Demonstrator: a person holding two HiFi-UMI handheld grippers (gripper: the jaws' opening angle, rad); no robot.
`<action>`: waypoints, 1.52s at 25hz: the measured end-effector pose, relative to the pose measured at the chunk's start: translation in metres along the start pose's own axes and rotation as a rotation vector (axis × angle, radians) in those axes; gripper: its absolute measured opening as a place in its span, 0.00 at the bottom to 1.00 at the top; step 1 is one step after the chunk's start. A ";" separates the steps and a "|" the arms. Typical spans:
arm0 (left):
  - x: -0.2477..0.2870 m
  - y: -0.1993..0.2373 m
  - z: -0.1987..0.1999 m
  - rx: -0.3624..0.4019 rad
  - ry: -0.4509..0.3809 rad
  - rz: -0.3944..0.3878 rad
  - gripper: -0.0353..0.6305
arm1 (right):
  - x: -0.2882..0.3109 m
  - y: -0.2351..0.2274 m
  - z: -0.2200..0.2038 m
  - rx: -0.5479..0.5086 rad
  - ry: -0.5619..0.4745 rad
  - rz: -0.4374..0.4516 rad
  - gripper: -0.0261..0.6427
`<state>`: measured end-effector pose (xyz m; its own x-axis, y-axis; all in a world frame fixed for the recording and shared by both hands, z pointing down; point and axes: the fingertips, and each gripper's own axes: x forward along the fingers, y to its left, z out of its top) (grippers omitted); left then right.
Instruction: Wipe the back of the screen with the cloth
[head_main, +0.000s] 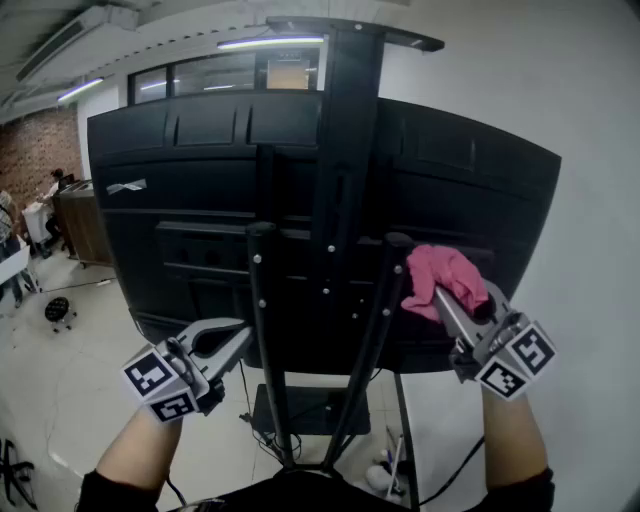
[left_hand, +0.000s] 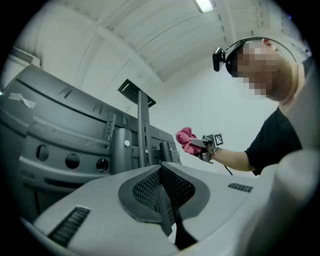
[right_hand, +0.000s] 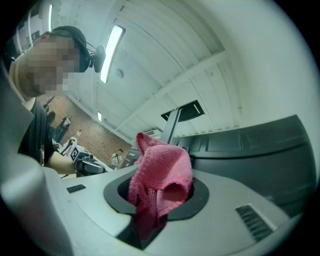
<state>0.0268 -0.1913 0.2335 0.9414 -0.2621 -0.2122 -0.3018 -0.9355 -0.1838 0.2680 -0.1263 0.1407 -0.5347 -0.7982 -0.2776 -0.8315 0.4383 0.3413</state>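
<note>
right tongs (head_main: 438, 298) clamp the pink cloth (head_main: 443, 275) at the lower right of the screen (head_main: 200, 200) back; left tongs (head_main: 236, 340) sit pressed together, empty, by its lower left. risk — the bunched cloth snags on the stand (head_main: 340, 200) and pulls free.

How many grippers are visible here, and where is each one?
2. The left gripper, shut and empty, is at the lower left of the back of the screen. The right gripper, shut on the pink cloth, is at its lower right.
</note>
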 end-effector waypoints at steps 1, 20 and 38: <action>0.005 0.006 0.010 0.019 0.001 0.006 0.05 | 0.007 -0.012 0.008 -0.021 0.006 -0.017 0.20; 0.169 0.039 0.189 0.267 0.021 0.015 0.05 | 0.156 -0.172 0.045 -0.371 0.233 -0.372 0.21; 0.252 -0.028 0.114 0.268 0.108 -0.054 0.05 | 0.051 -0.187 0.001 -0.367 0.272 -0.230 0.21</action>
<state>0.2553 -0.2043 0.0758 0.9633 -0.2513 -0.0942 -0.2667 -0.8562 -0.4424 0.3959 -0.2481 0.0617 -0.2451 -0.9570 -0.1554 -0.7890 0.1037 0.6056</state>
